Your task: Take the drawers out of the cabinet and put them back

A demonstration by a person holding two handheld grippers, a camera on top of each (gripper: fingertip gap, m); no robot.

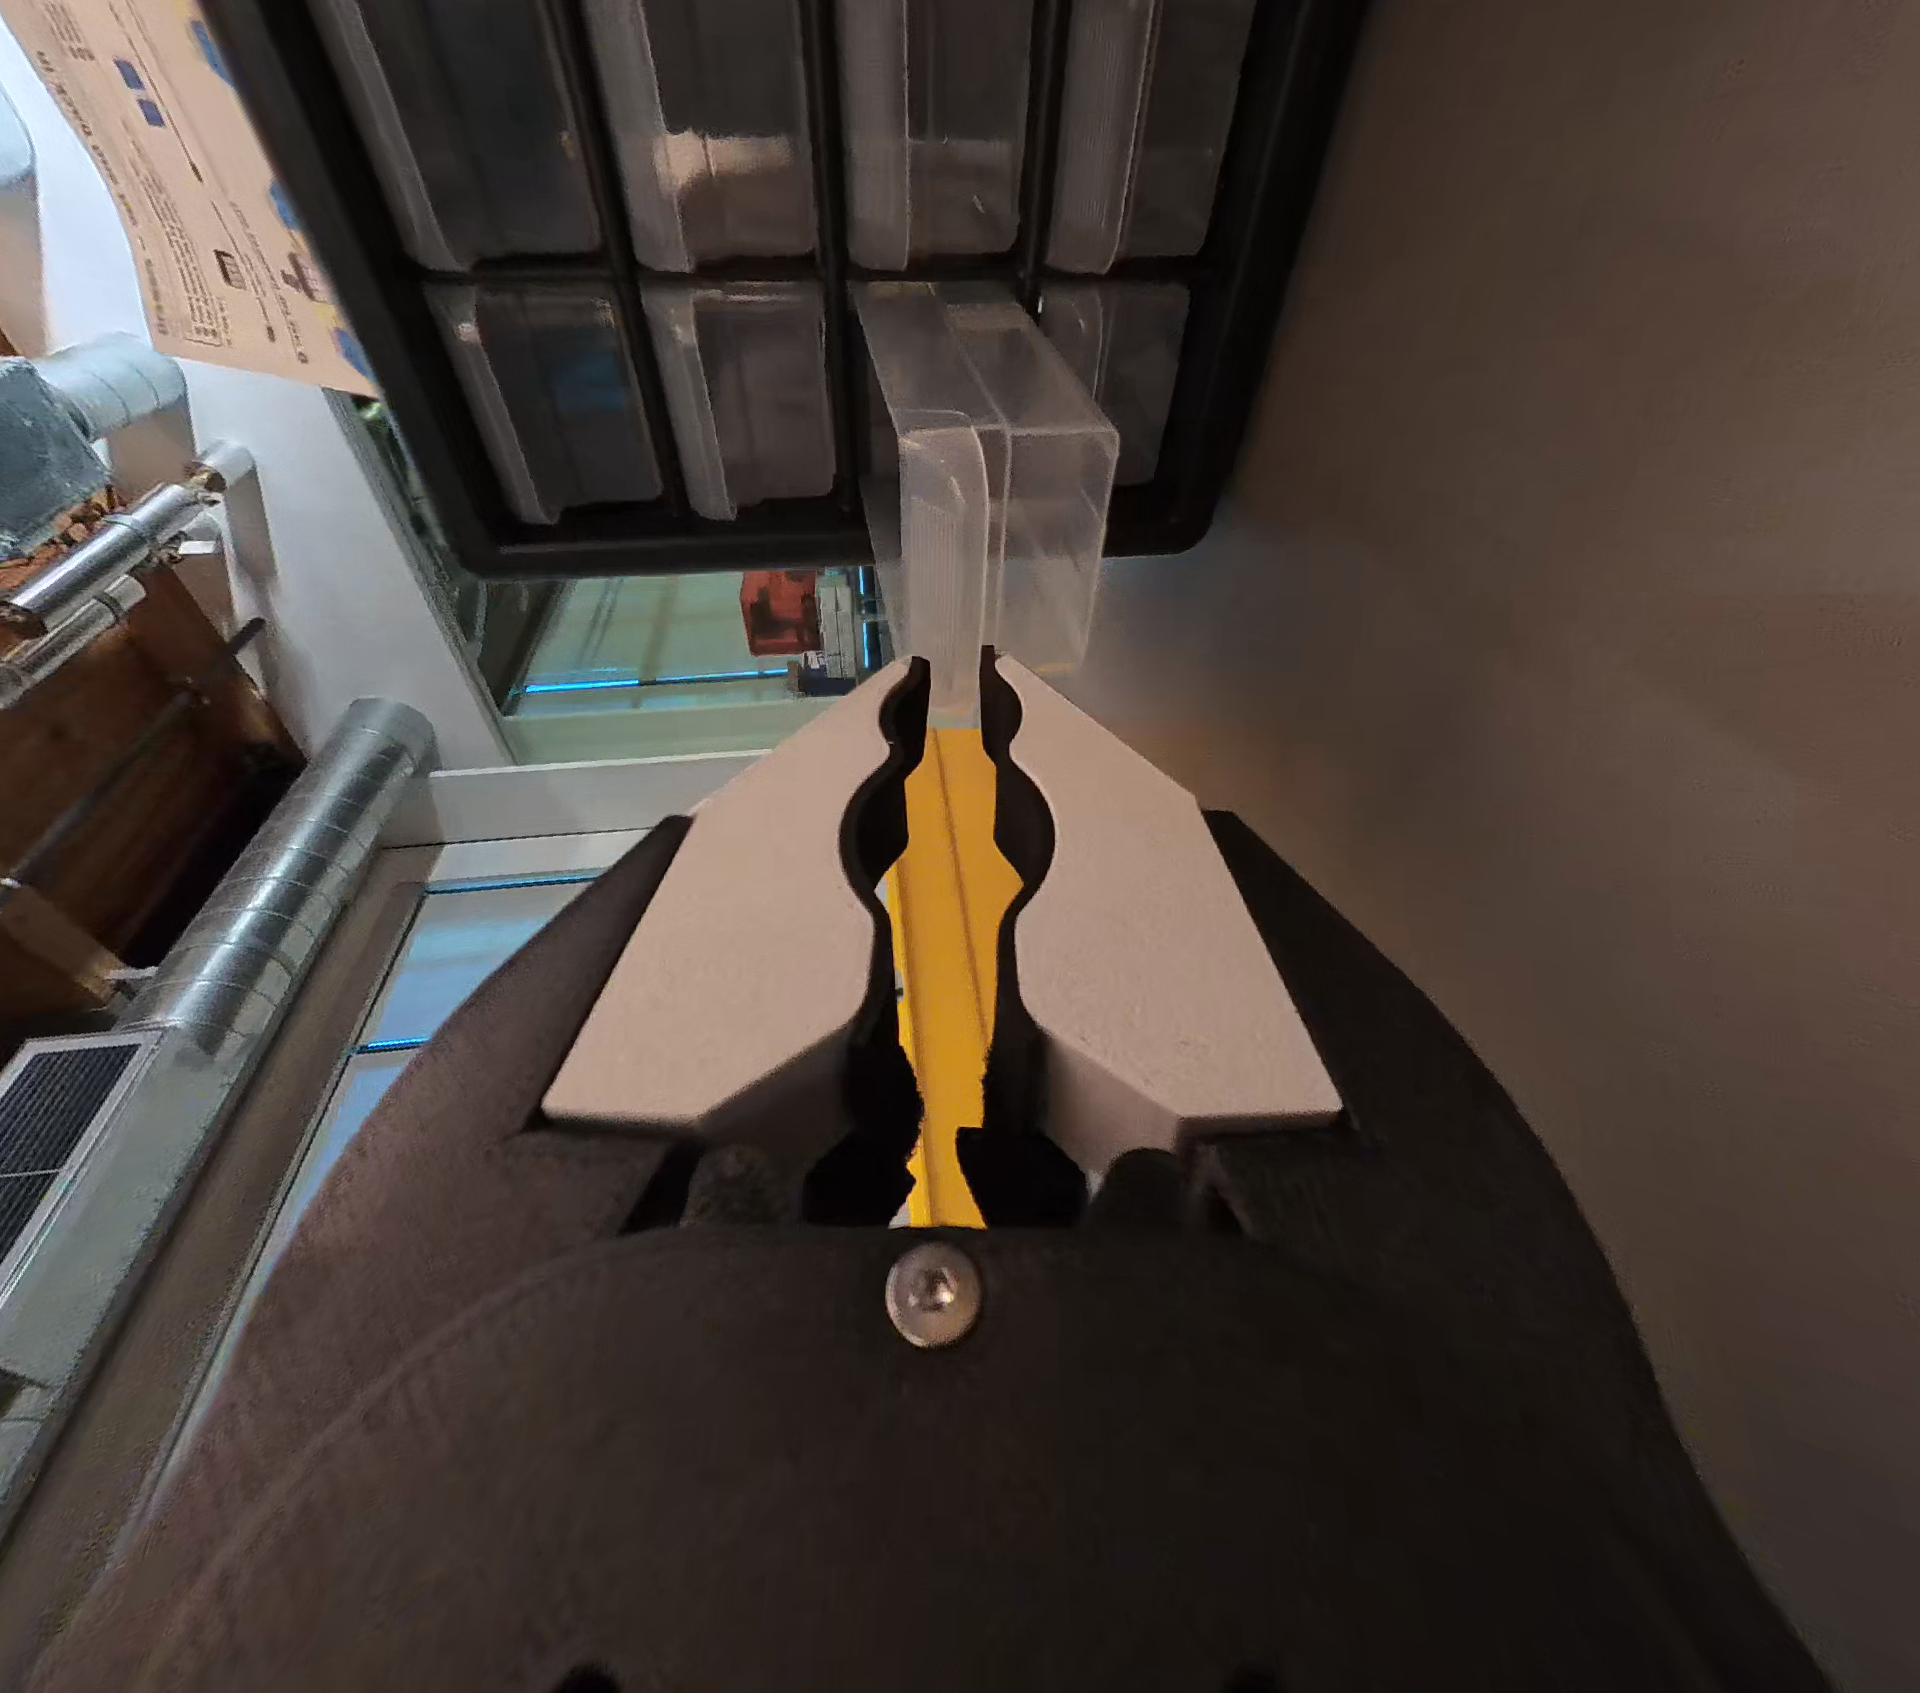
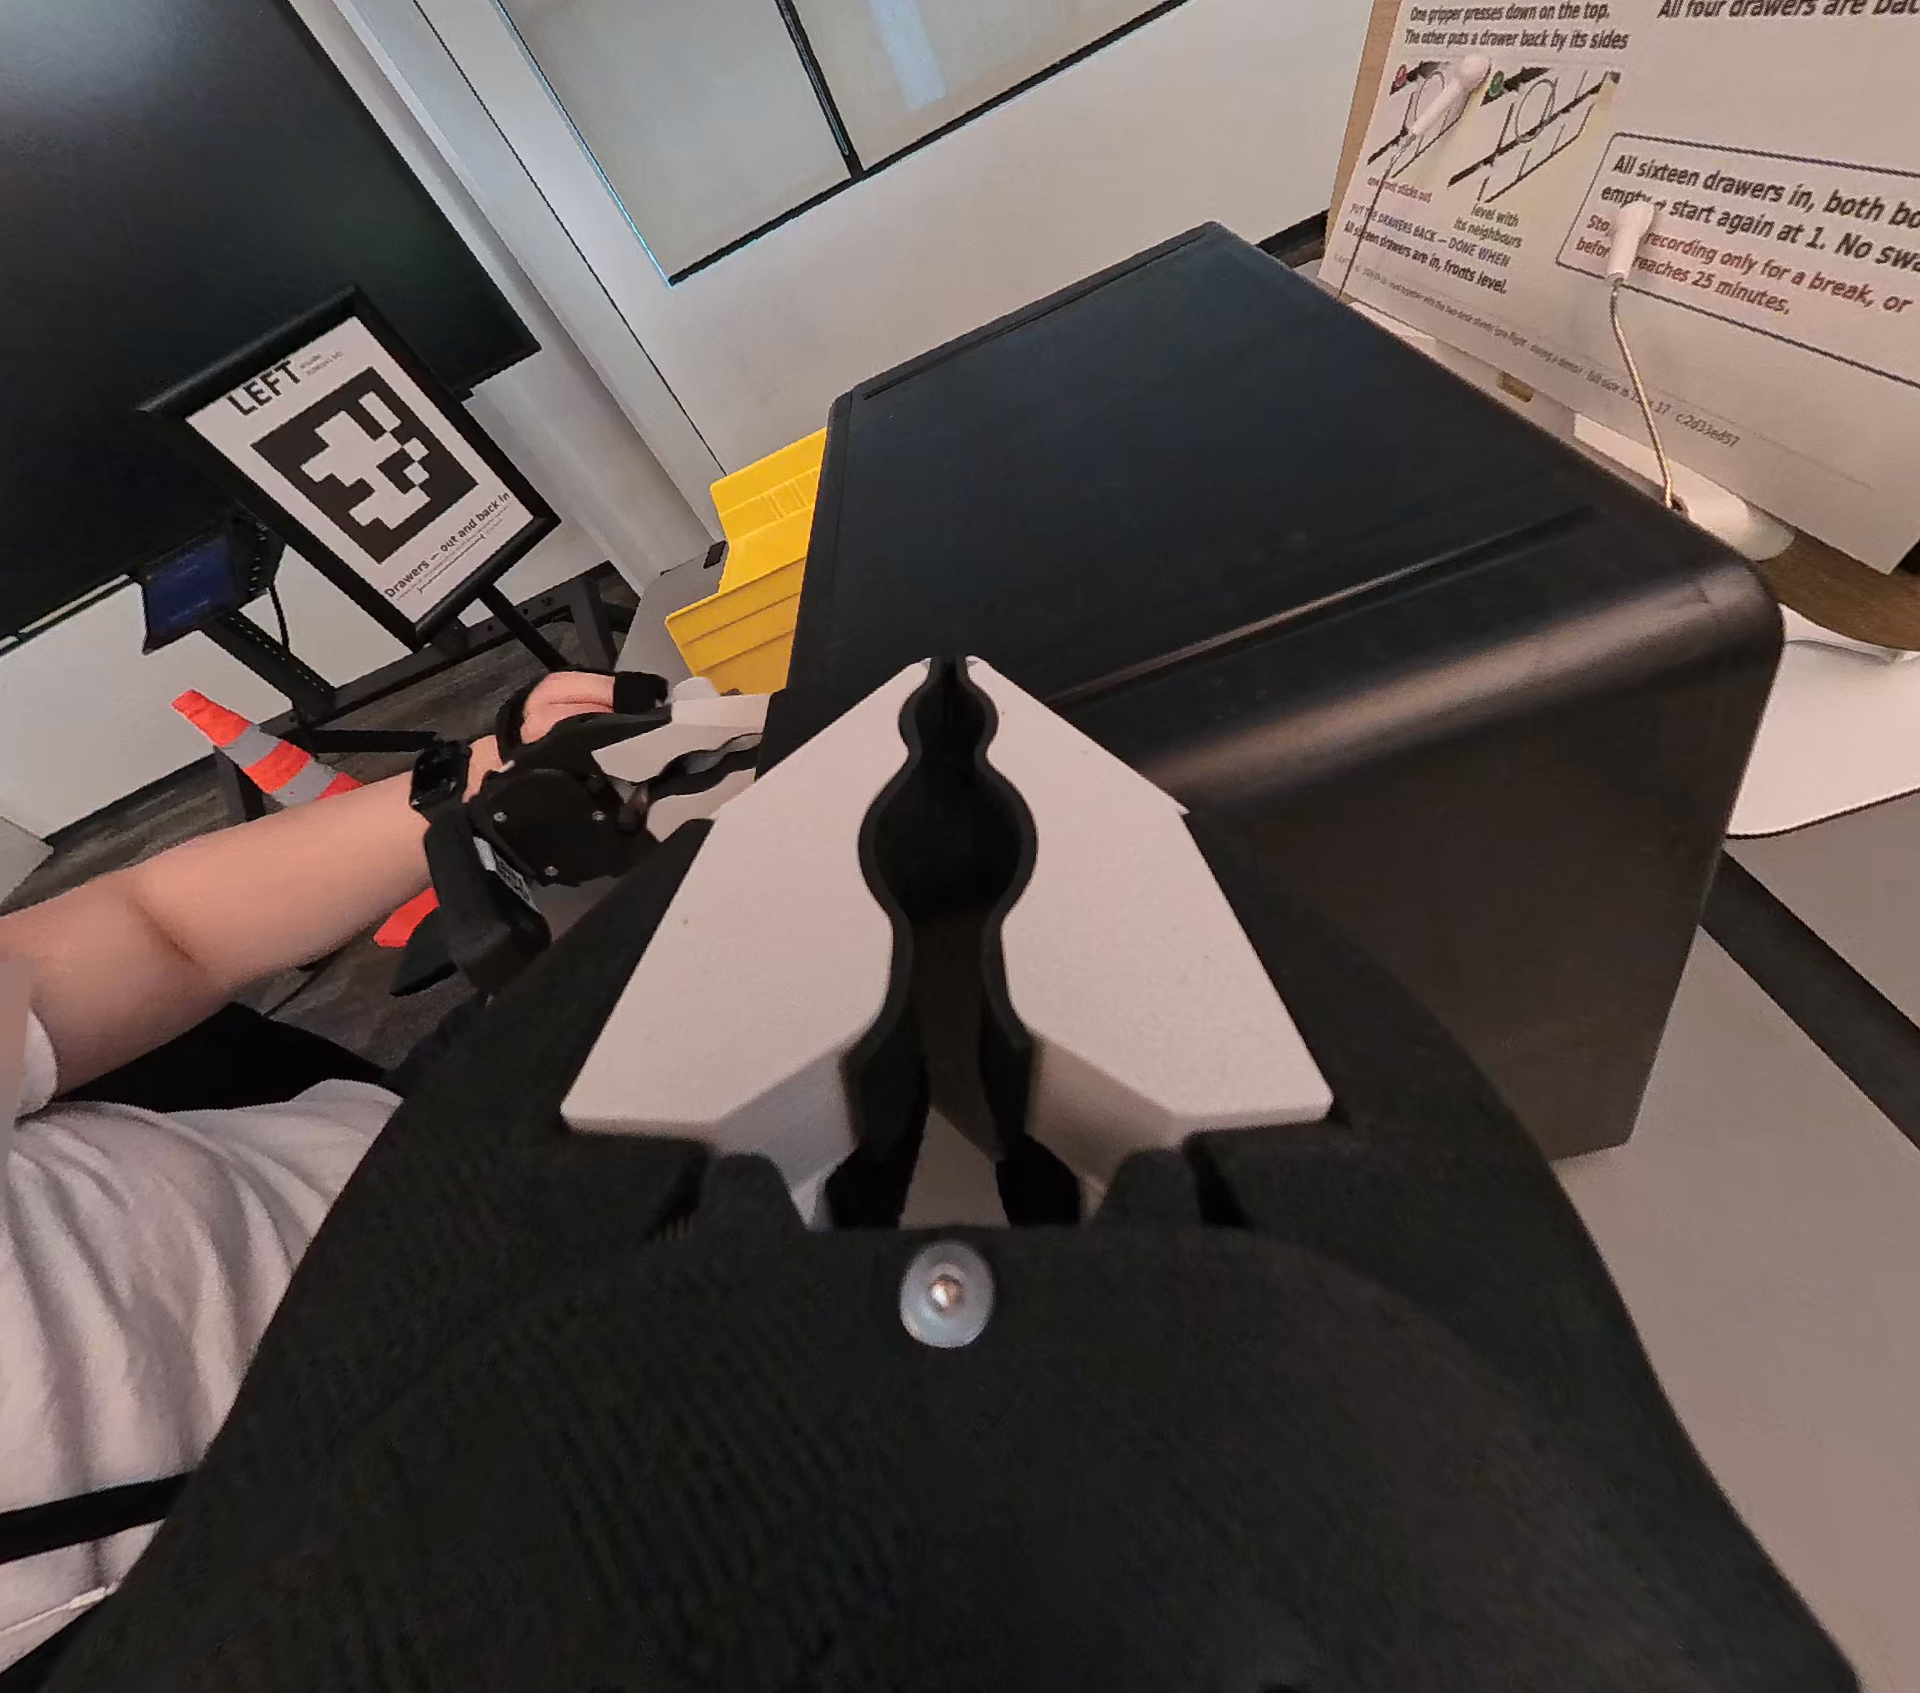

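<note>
Writing: a printed instruction poster (image 2: 1704,116) is standing just behind the cabinet (image 2: 1299,563), carrying drawings and lines of text; a framed sign (image 2: 358,464) with a black-and-white square marker and some lettering is sitting on a stand to the left. No brand mark is showing on the cabinet or the grippers.

Left gripper: the left gripper (image 1: 954,687) is pinching the ribbed clear handle tab of the drawer (image 1: 1003,438), its two tips closed on the tab's end.

Drawer: the clear drawer is sticking partway out of its slot in the end row of the cabinet (image 1: 1205,500), one slot in from the corner, while the neighbouring drawers are sitting flush in the black grid.

Right gripper: the right gripper (image 2: 948,677) is hovering at the top front edge of the cabinet, tips pressed together and gripping nothing; whether it is touching the lid cannot be told.

Edges and room: the cabinet is standing on a grey table (image 2: 1766,1228) with bare surface lying open on its right; a yellow bin (image 2: 753,573) is sitting close against its left side.

Other: an orange cone (image 2: 265,755) is standing on the floor beyond the person's forearm (image 2: 208,916).
</note>
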